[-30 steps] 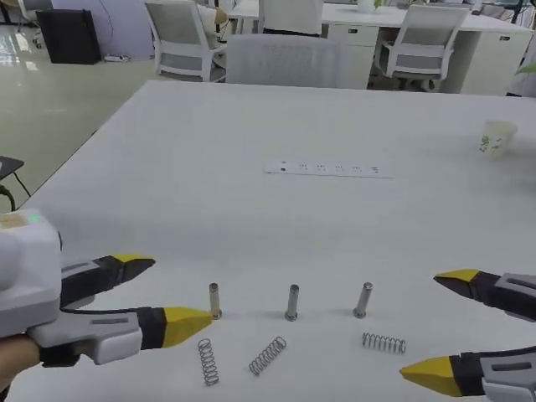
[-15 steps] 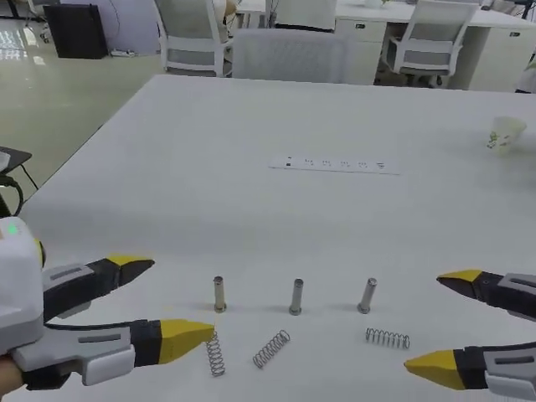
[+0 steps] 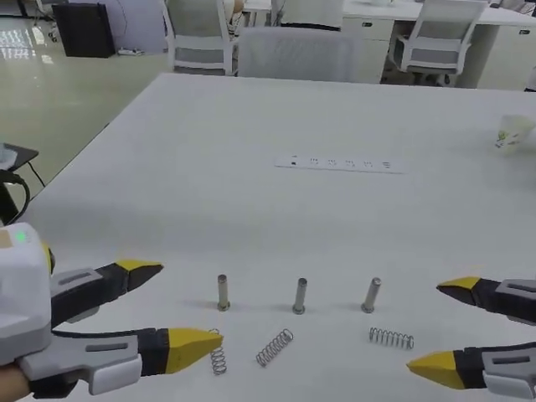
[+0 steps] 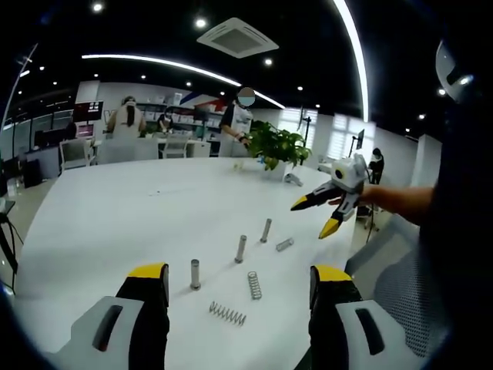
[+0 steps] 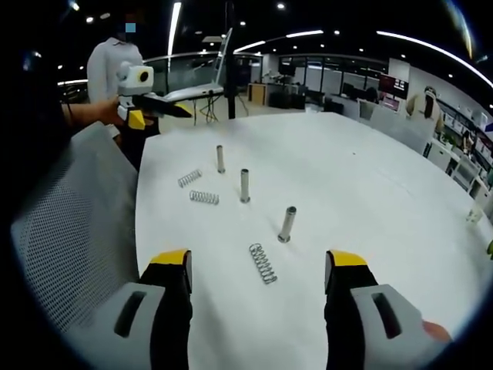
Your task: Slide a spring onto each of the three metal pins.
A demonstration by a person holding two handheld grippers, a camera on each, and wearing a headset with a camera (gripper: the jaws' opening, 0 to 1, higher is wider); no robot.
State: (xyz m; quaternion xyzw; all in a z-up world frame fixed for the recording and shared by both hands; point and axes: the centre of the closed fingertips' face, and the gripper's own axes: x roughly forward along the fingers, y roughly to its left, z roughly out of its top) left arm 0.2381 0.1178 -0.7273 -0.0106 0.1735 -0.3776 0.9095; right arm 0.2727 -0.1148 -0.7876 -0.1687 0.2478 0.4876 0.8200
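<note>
Three short metal pins stand upright in a row on the white table: left pin (image 3: 223, 292), middle pin (image 3: 300, 296), right pin (image 3: 372, 295). In front of them lie three loose springs: left spring (image 3: 219, 358), middle spring (image 3: 275, 347), right spring (image 3: 391, 338). My left gripper (image 3: 176, 308) is open at the lower left, its near yellow tip just beside the left spring (image 4: 227, 313). My right gripper (image 3: 448, 328) is open at the lower right, with the right spring (image 5: 263, 263) lying ahead of its jaws. Both hold nothing.
A white power strip (image 3: 338, 164) lies across the middle of the table. A crumpled paper cup (image 3: 513, 133) sits at the far right. Office chairs (image 3: 198, 33) and desks stand beyond the far edge. The near table edge runs close below both grippers.
My left gripper has come down and slightly right, its near tip now reaching beside the left spring. The right gripper has barely moved. The head camera tilted a little.
</note>
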